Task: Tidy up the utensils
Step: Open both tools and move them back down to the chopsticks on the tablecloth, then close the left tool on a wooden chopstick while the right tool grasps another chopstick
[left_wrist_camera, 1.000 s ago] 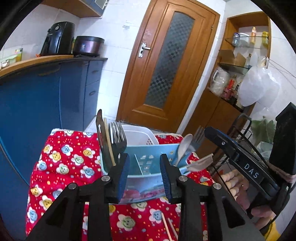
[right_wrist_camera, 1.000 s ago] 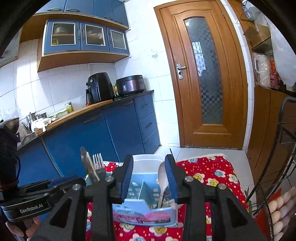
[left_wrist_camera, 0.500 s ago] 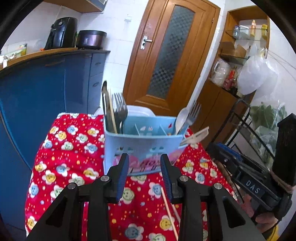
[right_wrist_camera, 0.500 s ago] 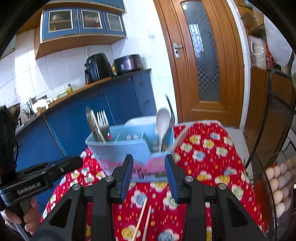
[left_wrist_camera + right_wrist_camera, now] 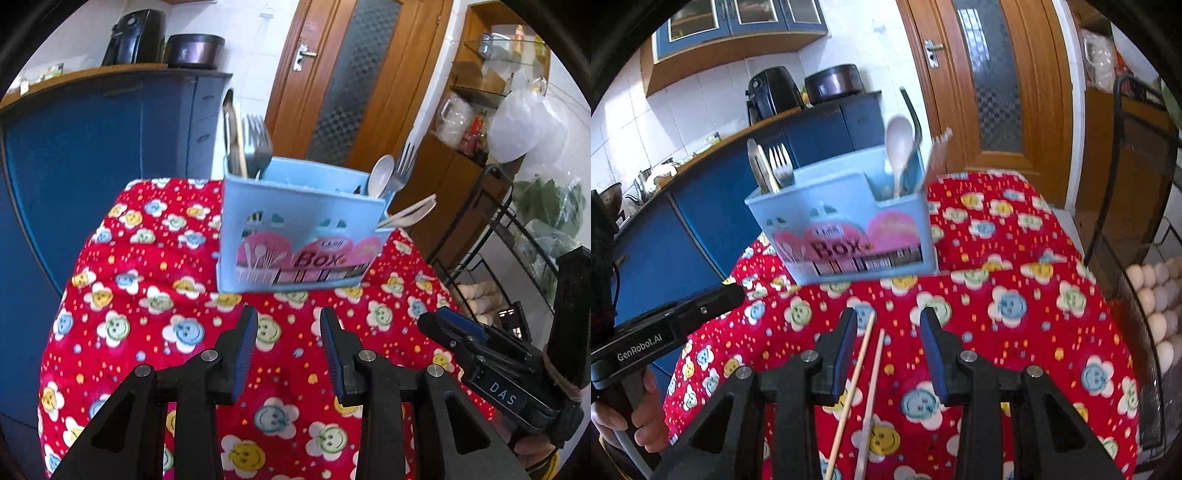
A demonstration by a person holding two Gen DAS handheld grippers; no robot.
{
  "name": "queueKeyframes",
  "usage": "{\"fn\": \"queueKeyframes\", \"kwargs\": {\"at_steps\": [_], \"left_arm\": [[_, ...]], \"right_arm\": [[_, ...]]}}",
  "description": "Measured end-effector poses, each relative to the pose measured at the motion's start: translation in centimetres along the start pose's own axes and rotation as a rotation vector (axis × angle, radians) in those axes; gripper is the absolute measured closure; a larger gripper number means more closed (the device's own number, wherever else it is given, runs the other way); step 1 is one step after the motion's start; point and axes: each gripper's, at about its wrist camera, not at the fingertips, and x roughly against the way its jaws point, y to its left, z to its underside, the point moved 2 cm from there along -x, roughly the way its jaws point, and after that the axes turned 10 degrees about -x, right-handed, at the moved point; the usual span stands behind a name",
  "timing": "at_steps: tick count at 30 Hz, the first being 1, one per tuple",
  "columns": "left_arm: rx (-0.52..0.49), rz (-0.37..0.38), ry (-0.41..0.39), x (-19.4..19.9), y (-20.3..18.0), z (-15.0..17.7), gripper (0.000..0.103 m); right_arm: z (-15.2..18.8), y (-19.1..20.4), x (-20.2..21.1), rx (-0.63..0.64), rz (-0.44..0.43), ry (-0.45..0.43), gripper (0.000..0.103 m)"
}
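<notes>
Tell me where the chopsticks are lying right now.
In the right wrist view the chopsticks lie on the red floral cloth, nearer the camera than the blue utensil box, between the right gripper's open jaws.

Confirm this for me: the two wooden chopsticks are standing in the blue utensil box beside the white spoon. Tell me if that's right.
Not right. The two wooden chopsticks are lying flat on the red flowered cloth, in front of the blue utensil box, not standing in it. The white spoon does stand in the box. The right wrist view shows this.
</notes>
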Motion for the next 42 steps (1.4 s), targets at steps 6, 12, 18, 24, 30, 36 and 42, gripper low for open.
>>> {"fn": "queueKeyframes", "kwargs": {"at_steps": [6,12,18,24,30,36,42], "left_arm": [[0.005,-0.034,0.030,-0.6,0.4,1.4,0.067],[0.015,-0.053,0.055,-1.2,0.7,2.5,0.067],[0.023,-0.058,0.078,-1.6,0.8,3.3,0.067],[0.035,-0.059,0.095,-2.0,1.0,4.0,0.067],[0.042,-0.061,0.103,-2.1,1.1,4.5,0.067],[0.044,-0.058,0.110,-2.3,1.2,4.6,0.067],[0.032,-0.050,0.115,-2.3,0.7,4.7,0.067]], "right_arm": [[1.7,-0.8,-1.1,-0.021,0.014,0.054,0.065],[2.8,-1.3,-1.7,-0.030,0.017,0.095,0.065],[3.6,-1.3,-2.4,-0.028,0.009,0.143,0.065],[4.2,-0.8,-3.1,-0.016,-0.008,0.177,0.065],[5.1,0.0,-4.0,0.030,0.028,0.203,0.071],[5.5,0.6,-4.5,0.091,0.074,0.193,0.077],[5.1,0.1,-4.9,0.052,0.057,0.186,0.096]]}}
